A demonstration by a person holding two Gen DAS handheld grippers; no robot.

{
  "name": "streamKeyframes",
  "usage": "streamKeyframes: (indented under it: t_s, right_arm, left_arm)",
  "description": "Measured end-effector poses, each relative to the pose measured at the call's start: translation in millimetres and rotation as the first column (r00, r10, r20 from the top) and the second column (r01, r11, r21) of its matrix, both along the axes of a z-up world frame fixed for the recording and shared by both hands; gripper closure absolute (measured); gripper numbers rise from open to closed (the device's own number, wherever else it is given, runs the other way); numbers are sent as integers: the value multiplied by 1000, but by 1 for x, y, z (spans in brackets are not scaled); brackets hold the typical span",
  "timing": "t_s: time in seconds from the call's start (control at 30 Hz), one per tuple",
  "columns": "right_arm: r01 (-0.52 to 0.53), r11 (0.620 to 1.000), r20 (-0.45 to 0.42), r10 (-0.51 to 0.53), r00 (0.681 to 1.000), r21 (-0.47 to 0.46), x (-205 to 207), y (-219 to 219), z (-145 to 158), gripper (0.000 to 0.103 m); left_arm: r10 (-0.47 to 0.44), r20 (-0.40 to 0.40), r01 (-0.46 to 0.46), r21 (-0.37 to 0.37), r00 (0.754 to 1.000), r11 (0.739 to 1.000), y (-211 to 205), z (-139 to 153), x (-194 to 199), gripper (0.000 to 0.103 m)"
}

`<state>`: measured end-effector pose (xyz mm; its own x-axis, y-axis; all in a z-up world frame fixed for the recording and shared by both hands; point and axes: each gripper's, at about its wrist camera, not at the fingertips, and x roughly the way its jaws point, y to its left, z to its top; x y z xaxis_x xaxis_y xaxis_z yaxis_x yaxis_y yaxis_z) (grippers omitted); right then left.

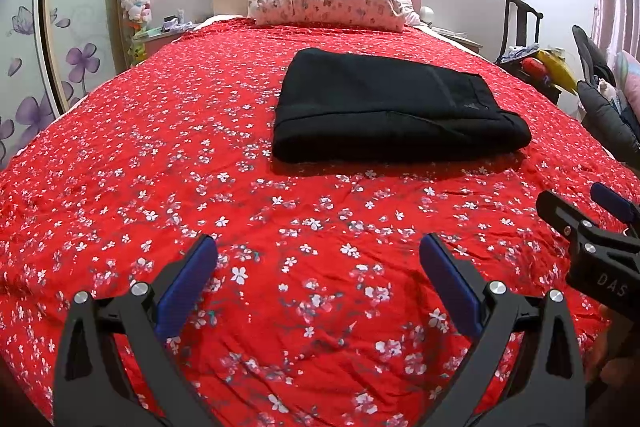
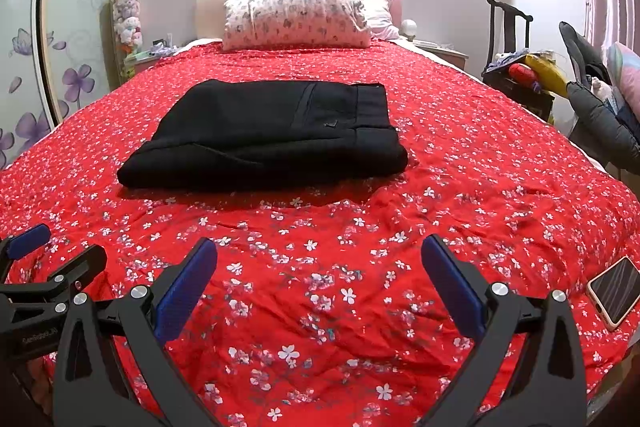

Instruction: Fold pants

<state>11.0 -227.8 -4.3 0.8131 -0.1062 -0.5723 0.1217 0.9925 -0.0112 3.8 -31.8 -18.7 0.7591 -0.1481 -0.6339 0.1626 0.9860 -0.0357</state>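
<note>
Black pants (image 1: 396,111) folded into a compact rectangle, lying flat mid-bed on the red floral bedspread (image 1: 160,187). Left gripper (image 1: 319,287) jaws spread wide, empty, over the near bedspread. Right gripper (image 2: 319,287) same, wide apart, holding nothing. Both well short of the pants. Phone (image 2: 614,291) on the bed's right edge. Pillow (image 2: 296,15) at the headboard.

The pants (image 2: 264,135) are matt black cloth with a faint woven texture. The bedspread (image 2: 360,267) is thin, wrinkled red cotton printed with flowers. The tongs (image 2: 319,285) are matt black plastic with textured blue pads (image 2: 186,293) and shiny metal bolts. The phone (image 2: 614,291) looks glossy.
</note>
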Motion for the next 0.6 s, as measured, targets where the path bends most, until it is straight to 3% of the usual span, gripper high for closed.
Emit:
streamKeyframes:
  t_s: [0.6]
  right_arm:
    - [-3,1000,-3,3,1000,2,1,-3,0,1]
  left_arm:
    - [2,-3,-2,-1,1000,1000,2,0,0,2]
